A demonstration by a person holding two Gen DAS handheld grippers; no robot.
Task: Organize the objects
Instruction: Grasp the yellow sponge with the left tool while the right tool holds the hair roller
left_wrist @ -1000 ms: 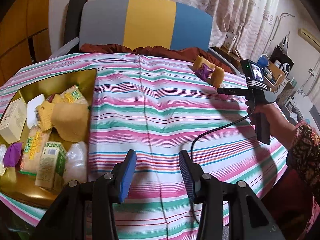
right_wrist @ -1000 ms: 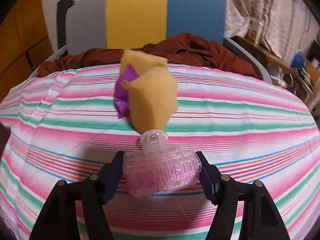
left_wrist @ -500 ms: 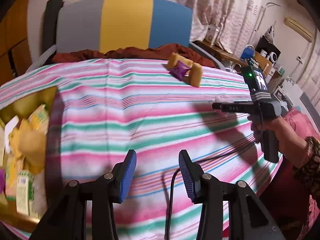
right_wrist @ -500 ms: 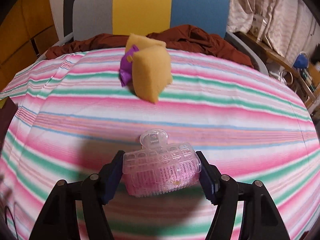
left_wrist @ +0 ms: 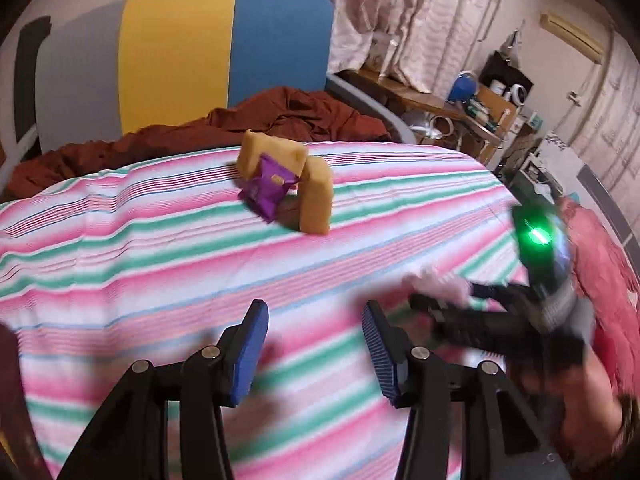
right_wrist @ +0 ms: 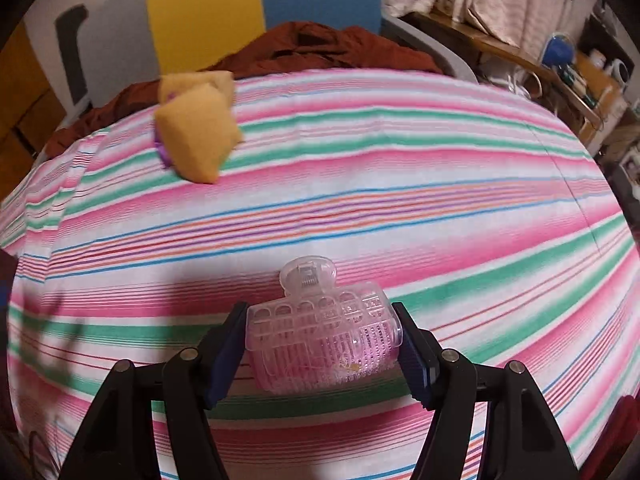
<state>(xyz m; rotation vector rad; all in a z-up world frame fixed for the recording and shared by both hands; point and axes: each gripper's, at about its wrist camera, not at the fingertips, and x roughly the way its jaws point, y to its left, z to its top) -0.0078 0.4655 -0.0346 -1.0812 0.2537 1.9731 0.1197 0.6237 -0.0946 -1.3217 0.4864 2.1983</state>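
Note:
My right gripper (right_wrist: 322, 346) is shut on a clear pink plastic clip box (right_wrist: 324, 340) and holds it above the striped tablecloth (right_wrist: 400, 184). In the left wrist view that gripper (left_wrist: 440, 300) is a blur at the right, with the pink box (left_wrist: 438, 282) at its tip. My left gripper (left_wrist: 316, 348) is open and empty over the cloth. Two yellow sponges (left_wrist: 316, 196) with a purple snack packet (left_wrist: 268, 190) between them stand at the far side of the table. They also show in the right wrist view (right_wrist: 198, 132), far left.
A chair with a grey, yellow and blue back (left_wrist: 180, 60) stands behind the table with a rust-brown cloth (left_wrist: 240, 124) on it. A cluttered shelf (left_wrist: 480, 108) is at the far right. The table's right edge drops off near a red cloth (left_wrist: 600, 264).
My left gripper has swung right, so the gold tray of items left the view and the sponges came closer. My right gripper has pulled back from the sponges with the pink box.

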